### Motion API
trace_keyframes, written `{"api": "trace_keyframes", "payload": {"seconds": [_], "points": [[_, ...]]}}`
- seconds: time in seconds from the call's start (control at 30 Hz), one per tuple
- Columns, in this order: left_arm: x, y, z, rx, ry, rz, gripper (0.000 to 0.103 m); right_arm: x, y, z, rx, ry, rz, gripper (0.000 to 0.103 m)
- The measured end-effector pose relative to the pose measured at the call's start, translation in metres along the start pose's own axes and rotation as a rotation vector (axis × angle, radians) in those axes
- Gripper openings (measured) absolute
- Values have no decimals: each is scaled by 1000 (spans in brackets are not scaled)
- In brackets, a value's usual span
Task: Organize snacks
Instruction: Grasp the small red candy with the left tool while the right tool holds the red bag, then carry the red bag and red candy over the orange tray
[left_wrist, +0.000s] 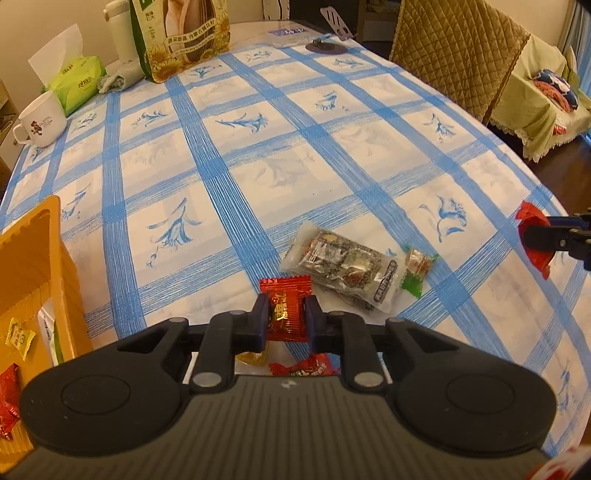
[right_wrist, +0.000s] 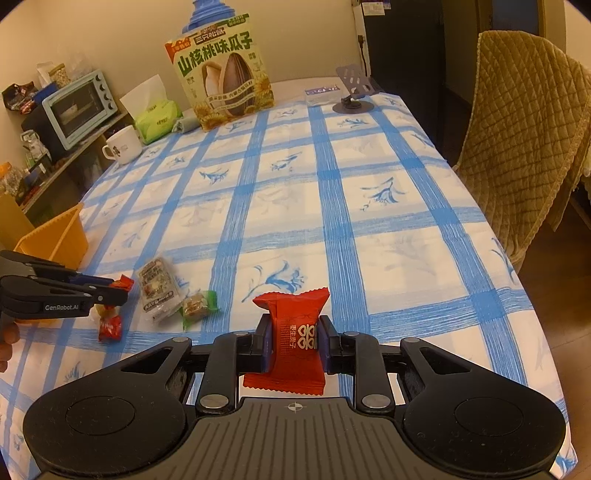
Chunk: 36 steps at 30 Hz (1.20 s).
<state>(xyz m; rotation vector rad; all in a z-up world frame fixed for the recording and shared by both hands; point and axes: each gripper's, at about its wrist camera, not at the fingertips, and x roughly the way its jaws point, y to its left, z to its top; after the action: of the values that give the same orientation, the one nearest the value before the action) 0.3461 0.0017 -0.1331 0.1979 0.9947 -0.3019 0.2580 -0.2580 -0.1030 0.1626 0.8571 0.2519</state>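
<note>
My left gripper (left_wrist: 284, 314) is shut on a small red candy packet (left_wrist: 286, 308) and holds it above the table, right of the orange bin (left_wrist: 40, 258). My right gripper (right_wrist: 293, 341) is shut on a larger red snack packet (right_wrist: 291, 332) above the tablecloth. It shows at the right edge of the left wrist view (left_wrist: 535, 240). A clear packet of sunflower seeds (left_wrist: 340, 271) and a green-wrapped sweet (left_wrist: 417, 269) lie on the table between the grippers. A red packet (left_wrist: 304, 369) and a yellow sweet (left_wrist: 251, 357) lie under the left gripper.
The orange bin holds yellow and red packets (left_wrist: 16, 334). At the far end stand a big sunflower-seed bag (right_wrist: 221, 74), a green tissue pack (right_wrist: 155, 116), a white mug (right_wrist: 123, 144) and a phone stand (right_wrist: 354, 92). A padded chair (right_wrist: 528, 140) stands at the right.
</note>
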Motion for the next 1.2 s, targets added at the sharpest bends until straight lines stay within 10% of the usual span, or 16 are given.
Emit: {"api": "trace_keyframes", "payload": {"seconds": [1.2], "points": [[-193, 61, -124, -345, -177, 162, 18, -42, 140, -8, -261, 13, 327, 25]]}}
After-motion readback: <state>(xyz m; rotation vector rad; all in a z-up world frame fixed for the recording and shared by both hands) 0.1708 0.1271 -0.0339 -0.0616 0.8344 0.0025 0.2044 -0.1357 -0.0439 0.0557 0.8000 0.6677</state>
